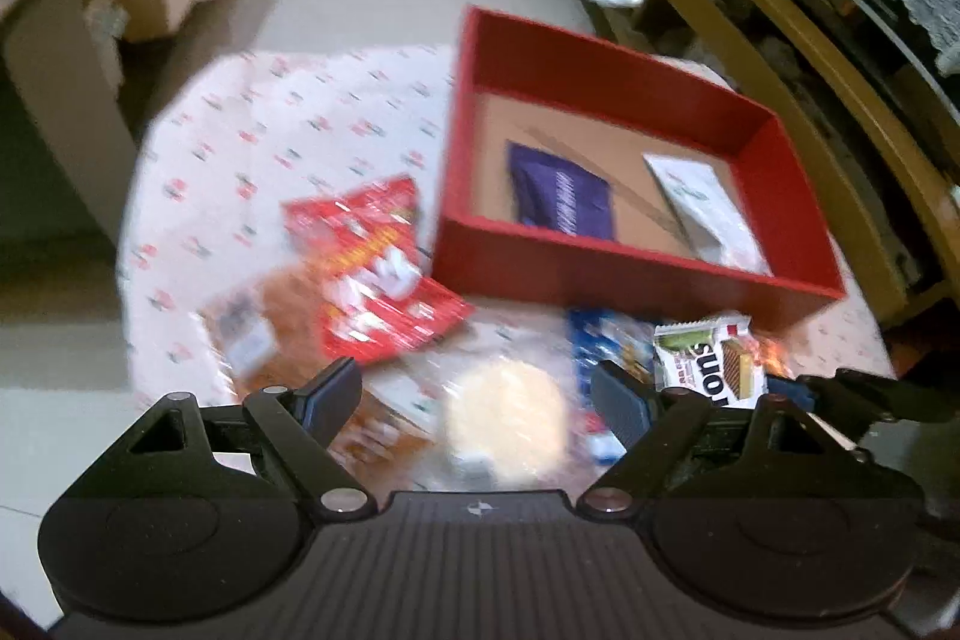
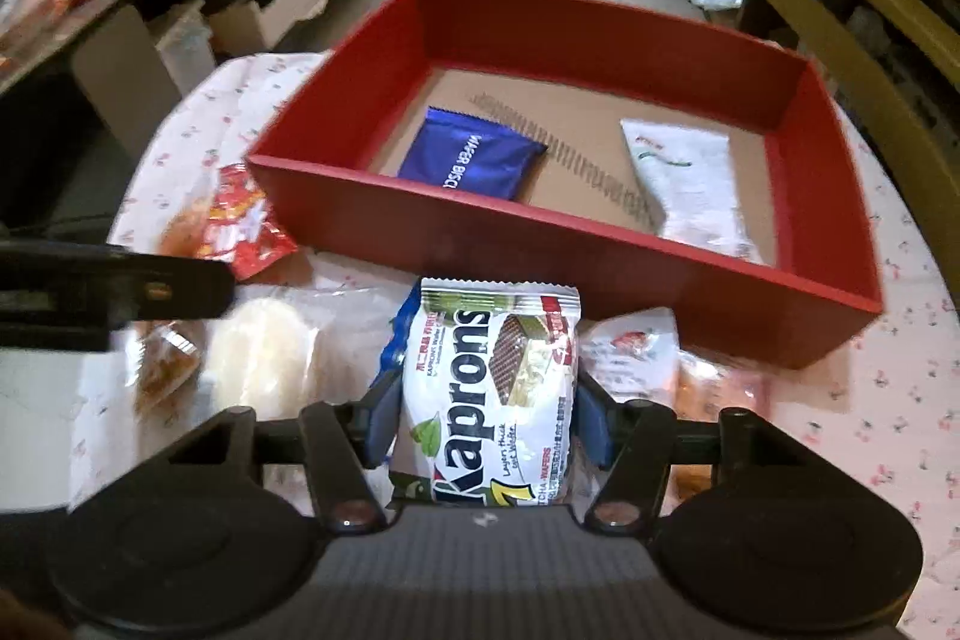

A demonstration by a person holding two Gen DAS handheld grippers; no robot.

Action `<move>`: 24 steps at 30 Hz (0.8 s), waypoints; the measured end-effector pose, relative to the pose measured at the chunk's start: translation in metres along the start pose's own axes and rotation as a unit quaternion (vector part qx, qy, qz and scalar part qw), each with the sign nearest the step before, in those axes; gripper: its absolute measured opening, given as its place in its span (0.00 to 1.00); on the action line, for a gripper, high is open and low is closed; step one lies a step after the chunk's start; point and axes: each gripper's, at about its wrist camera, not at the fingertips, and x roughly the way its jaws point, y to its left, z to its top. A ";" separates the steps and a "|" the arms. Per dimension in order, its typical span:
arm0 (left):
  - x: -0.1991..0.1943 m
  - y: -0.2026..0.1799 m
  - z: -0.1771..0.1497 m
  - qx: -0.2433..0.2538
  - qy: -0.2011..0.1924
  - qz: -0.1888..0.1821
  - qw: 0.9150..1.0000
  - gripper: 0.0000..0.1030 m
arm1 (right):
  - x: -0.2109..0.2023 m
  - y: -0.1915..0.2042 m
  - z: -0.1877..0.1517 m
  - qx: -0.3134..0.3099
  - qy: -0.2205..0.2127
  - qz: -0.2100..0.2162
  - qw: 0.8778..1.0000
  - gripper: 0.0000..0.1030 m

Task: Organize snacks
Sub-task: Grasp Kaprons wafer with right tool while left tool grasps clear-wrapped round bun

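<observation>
right tongs (image 2: 489, 418) are clamped on a white kaprons wafer pack (image 2: 489, 376), held over the near edge of the surface (image 2: 888, 400), just short of the red box (image 2: 600, 256). left tongs (image 1: 477, 397) stand wide apart with nothing between the pads, above a pale round snack in clear wrap (image 1: 507, 418). beyond it a red snack bag (image 1: 372, 262) lies beside the box's left wall. inside the box, a blue wafer pack (image 2: 471, 154) sits toward the left and a white packet (image 2: 690, 184) toward the right.
</observation>
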 end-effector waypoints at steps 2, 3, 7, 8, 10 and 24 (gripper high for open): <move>0.004 -0.008 -0.005 0.012 0.007 0.000 1.000 0.85 | -0.013 -0.003 -0.008 -0.017 -0.001 -0.002 1.000 0.61; 0.008 -0.013 -0.007 0.020 0.010 0.006 1.000 0.85 | -0.019 -0.005 -0.013 -0.017 0.000 0.003 1.000 0.61; 0.031 -0.023 -0.011 0.025 0.039 0.018 0.999 0.85 | -0.033 -0.014 -0.031 -0.004 -0.004 0.025 1.000 0.61; 0.037 -0.026 -0.012 0.025 0.046 0.018 0.998 0.85 | -0.033 -0.017 -0.035 0.003 -0.003 0.032 0.999 0.61; 0.046 -0.030 -0.013 0.025 0.053 0.026 0.998 0.85 | -0.031 -0.022 -0.039 0.010 0.002 0.041 0.999 0.61; 0.052 -0.057 -0.039 0.053 0.061 0.044 0.996 0.69 | -0.037 -0.062 -0.051 0.042 0.001 0.041 0.998 0.61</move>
